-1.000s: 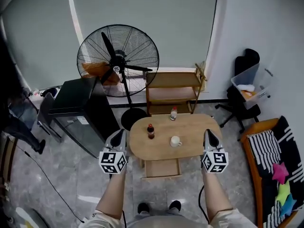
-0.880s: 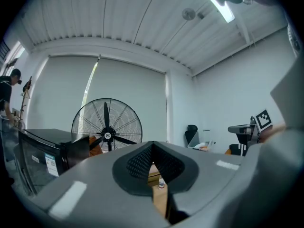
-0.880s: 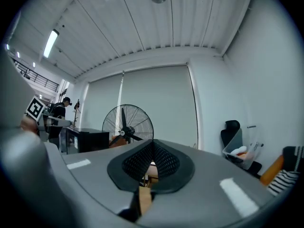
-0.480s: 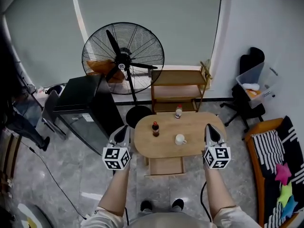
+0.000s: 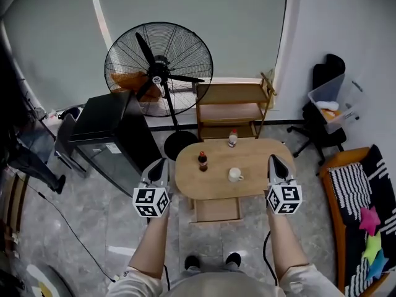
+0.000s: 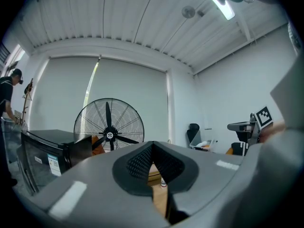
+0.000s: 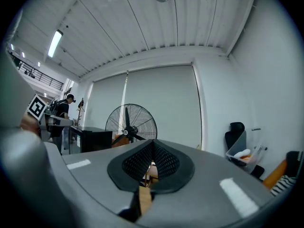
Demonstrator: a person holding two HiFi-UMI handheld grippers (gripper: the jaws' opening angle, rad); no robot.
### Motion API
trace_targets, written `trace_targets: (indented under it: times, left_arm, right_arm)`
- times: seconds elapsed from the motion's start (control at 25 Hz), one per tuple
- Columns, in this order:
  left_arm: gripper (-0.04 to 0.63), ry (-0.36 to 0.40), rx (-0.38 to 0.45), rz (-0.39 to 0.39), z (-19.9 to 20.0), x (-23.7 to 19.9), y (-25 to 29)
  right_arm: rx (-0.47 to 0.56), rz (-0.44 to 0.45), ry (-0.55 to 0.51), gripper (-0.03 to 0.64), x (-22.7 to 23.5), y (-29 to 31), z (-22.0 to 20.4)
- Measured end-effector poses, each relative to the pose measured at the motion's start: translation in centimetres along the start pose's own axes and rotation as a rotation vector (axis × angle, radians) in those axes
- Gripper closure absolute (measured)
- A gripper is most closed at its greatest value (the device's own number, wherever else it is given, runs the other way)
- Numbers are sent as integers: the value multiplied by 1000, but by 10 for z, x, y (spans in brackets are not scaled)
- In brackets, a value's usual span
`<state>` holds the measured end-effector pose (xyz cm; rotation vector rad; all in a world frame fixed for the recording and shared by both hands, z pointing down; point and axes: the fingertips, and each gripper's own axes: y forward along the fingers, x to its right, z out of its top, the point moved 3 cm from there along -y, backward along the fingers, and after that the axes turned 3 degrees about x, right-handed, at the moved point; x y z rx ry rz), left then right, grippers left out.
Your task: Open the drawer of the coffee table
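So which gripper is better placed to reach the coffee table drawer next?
Left, but barely. The left gripper and right gripper flank the coffee table, both shut and empty; the drawer under its near edge looks slightly nearer the left one.

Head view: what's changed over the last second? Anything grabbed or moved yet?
Only the framing drifted a little; nothing was taken hold of or let go. The left gripper and right gripper flank the coffee table as before, fingers shut and empty. The drawer, dark bottle, cup and small white bottle stayed put.
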<state>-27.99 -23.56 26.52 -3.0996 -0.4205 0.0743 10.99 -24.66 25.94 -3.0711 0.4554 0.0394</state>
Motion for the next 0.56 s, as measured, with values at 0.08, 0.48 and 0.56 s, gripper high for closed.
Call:
trace_targets:
  times: [0.08,0.48,0.56]
  left_arm:
    - [597,-2,2,1,0,0,0]
    - [597,2,13,5,5,-1,-1]
    - [597,3,18,6,7,-2,0]
  right_arm:
    - [1,2,-2,614,0,0,1]
    - [15,17,-15,614,-2,3,9]
    - [19,19,-20,614,-4,5,11]
